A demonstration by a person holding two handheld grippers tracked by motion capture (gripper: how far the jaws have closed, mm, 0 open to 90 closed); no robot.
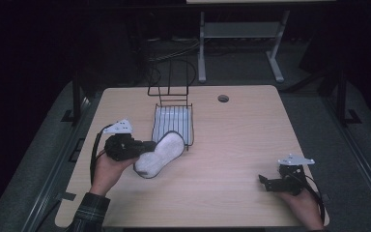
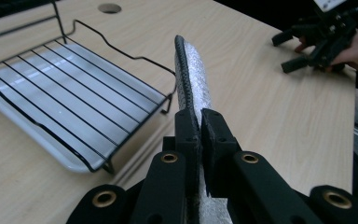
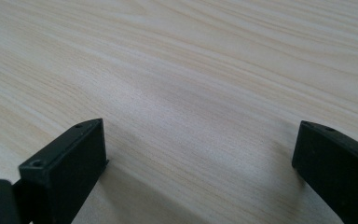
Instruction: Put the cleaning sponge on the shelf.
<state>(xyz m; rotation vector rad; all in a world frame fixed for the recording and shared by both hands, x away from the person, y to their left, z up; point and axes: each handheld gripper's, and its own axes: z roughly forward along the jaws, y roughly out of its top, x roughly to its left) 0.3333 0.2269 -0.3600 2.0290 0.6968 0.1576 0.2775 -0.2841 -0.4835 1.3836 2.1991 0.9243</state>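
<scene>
Insole sits clamped edge-on in your left gripper, just beside the rack; your right gripper gapes wide over bare worktop.

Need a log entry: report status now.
Left tool shut on white insole; right tool open, idle. Insole's tip at wire rack. Path clear.

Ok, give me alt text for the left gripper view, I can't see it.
The left gripper is shut on a white insole with a black edge, held on edge above the wooden table. A wire rack on a white tray lies left.
</scene>
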